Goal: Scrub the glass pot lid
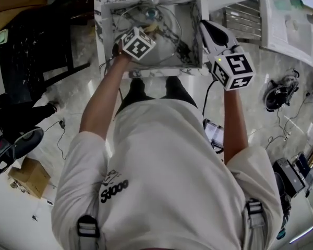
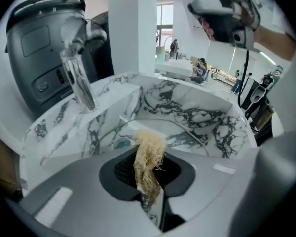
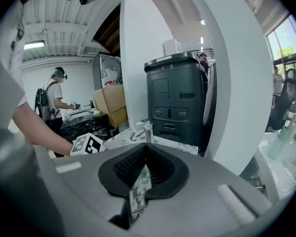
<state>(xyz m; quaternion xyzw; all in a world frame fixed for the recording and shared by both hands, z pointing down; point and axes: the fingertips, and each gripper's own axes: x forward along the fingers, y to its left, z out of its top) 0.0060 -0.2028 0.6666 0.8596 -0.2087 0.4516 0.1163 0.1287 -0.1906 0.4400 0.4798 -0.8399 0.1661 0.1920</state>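
The glass pot lid (image 1: 173, 21) lies in the marble sink (image 1: 107, 14), its teal knob (image 1: 151, 13) near the back wall. In the left gripper view the lid's rim (image 2: 190, 131) curves across the basin just beyond the jaws. My left gripper (image 1: 145, 34) hangs over the sink's front left and is shut on a beige loofah scrubber (image 2: 149, 158), which sticks out past the fingertips above the lid. My right gripper (image 1: 213, 31) is held outside the sink's right rim, higher up, jaws together with nothing between them (image 3: 140, 174).
A chrome faucet (image 2: 80, 78) rises at the sink's back left, with a dark grey bin (image 2: 37, 43) behind it. A white pillar (image 2: 138, 28) stands behind the sink. A drying rack (image 1: 242, 14) and cables (image 1: 281, 90) lie to the right. Other people work in the background.
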